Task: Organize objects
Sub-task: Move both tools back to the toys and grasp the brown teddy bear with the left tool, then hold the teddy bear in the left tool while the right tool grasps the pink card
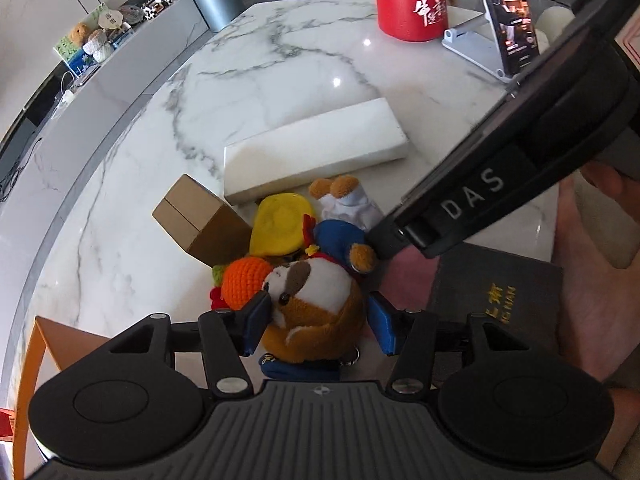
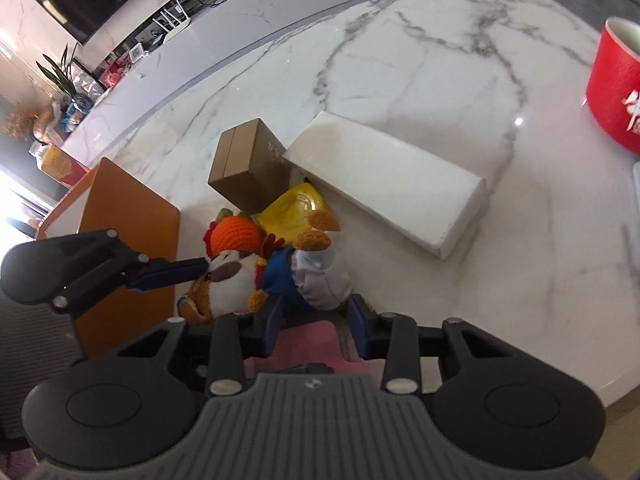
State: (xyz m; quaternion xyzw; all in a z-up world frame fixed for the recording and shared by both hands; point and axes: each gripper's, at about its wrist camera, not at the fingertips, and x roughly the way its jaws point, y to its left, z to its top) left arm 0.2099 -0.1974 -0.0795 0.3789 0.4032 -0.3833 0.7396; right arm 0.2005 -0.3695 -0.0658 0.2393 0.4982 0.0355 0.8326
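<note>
At the lower centre of the left wrist view, we see the left gripper (image 1: 318,322) with jaws released, straddling a brown-and-white plush toy (image 1: 316,304) on the marble counter (image 1: 280,80); the pads flank it without clearly pressing. Its long axis runs up the frame, face toward the upper left. Just behind it in the right wrist view, the right gripper (image 2: 316,326) stands parted below a blue-and-white plush (image 2: 312,276), holding nothing. We judge the left hand nearer to a grasp.
</note>
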